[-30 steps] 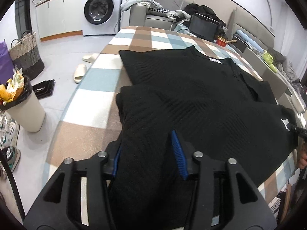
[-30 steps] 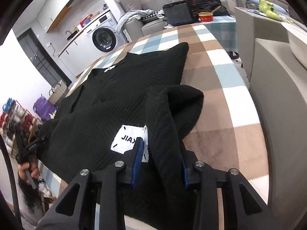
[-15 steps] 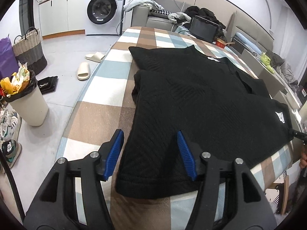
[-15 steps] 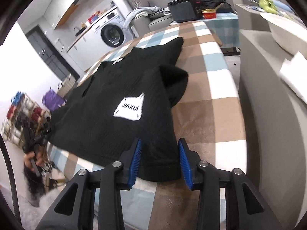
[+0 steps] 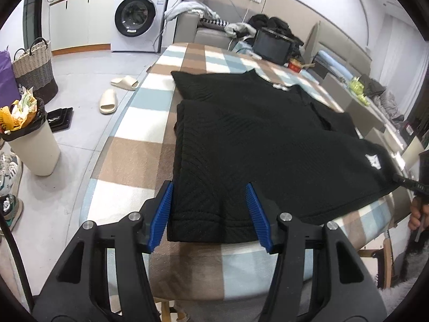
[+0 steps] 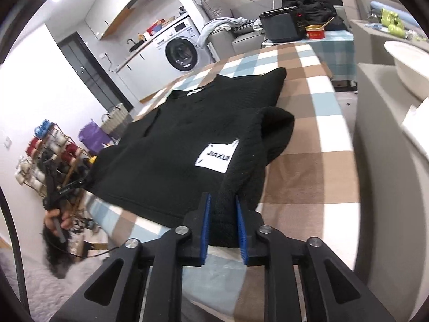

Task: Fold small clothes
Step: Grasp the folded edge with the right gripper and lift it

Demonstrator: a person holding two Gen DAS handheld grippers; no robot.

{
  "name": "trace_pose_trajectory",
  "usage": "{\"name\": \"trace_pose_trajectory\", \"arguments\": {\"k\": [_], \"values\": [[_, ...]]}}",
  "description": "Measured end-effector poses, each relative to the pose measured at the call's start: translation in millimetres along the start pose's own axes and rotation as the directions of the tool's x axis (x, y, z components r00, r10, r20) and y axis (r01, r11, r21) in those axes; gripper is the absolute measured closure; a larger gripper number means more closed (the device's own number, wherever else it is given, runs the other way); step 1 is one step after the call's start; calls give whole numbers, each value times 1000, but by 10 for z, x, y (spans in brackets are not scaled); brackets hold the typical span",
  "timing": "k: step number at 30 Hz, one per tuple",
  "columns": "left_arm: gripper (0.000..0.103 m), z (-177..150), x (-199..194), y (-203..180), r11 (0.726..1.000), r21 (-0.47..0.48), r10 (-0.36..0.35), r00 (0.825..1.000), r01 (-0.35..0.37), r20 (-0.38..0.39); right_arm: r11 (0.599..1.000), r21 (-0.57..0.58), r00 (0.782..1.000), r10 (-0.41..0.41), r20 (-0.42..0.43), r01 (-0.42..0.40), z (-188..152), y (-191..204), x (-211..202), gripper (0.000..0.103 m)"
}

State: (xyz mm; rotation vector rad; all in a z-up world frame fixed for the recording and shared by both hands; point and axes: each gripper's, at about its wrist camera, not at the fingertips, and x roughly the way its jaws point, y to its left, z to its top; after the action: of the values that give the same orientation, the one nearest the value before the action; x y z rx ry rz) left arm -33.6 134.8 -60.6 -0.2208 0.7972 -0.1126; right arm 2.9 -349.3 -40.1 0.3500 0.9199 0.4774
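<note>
Lying half-folded on the checked table (image 5: 128, 158), the black sweater (image 5: 254, 145) now spreads ahead of both tongs. The left gripper (image 5: 209, 212) has released its corner, jaws apart. The right gripper (image 6: 223, 226), closing, pinches the near hem, probably beginning another fold.

Black left tongs (image 5: 209, 212), black right tongs (image 6: 222, 228), ribbed blue pads, silver screws

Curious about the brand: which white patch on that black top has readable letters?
The large rectangular patch reading JIAXUI, beside the rolled fold of the black top. The small collar tag and the emblem near the hem show no readable letters.
</note>
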Motion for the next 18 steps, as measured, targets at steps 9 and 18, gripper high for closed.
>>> {"name": "trace_pose_trajectory", "arguments": {"k": [9,18], "values": [[75,4,102,23,999,-46,-18,999,17,-27,999,43,1000,22,3,-23,4,-76,129,68],[98,104,29,53,997,-67,-25,999,27,34,997,73,1000,-25,11,24,31,-90,169,95]]}}
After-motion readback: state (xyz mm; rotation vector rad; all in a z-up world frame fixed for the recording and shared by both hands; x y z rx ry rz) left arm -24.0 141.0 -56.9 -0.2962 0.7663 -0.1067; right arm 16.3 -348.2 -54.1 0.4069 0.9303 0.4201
